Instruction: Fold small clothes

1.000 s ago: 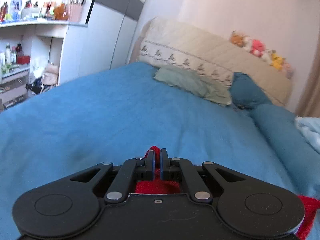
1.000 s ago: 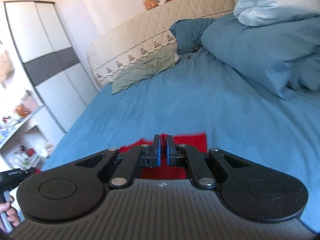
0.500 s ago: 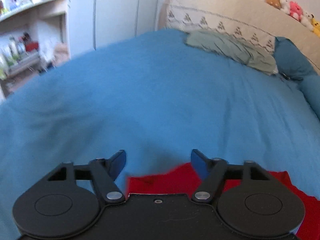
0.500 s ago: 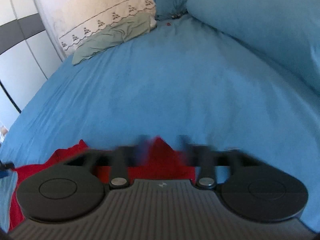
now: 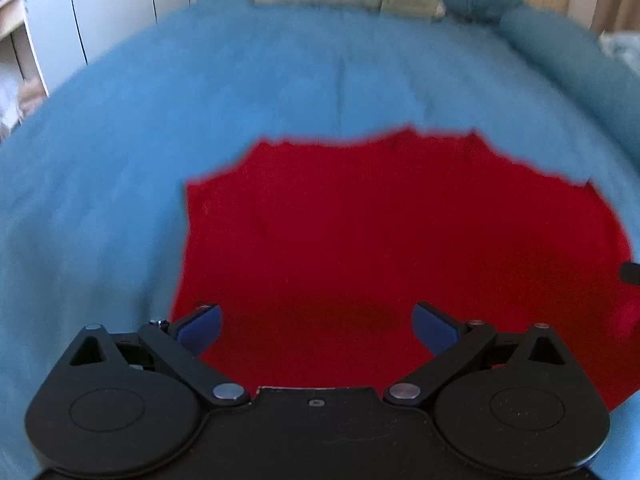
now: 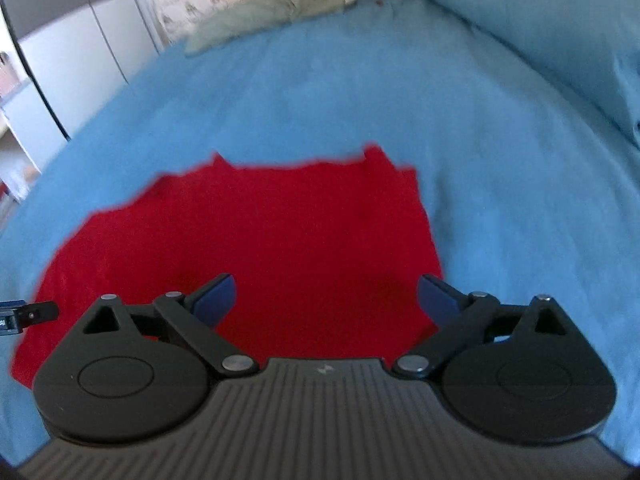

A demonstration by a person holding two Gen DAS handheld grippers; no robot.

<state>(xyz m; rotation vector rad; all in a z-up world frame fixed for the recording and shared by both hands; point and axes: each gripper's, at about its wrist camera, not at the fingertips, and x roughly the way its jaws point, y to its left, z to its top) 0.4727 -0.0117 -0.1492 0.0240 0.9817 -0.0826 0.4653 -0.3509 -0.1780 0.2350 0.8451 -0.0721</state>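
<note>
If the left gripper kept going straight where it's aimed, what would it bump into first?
Most likely the red garment lying flat on the blue bedspread. The left gripper, its jaws opening with nothing pinched, points down at the cloth; exact depth is unclear.

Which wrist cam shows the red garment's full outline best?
Right wrist: the red garment shows its far edge and both side edges on the blue bedspread. Left wrist shows it larger, but its right side runs out of frame.
</note>
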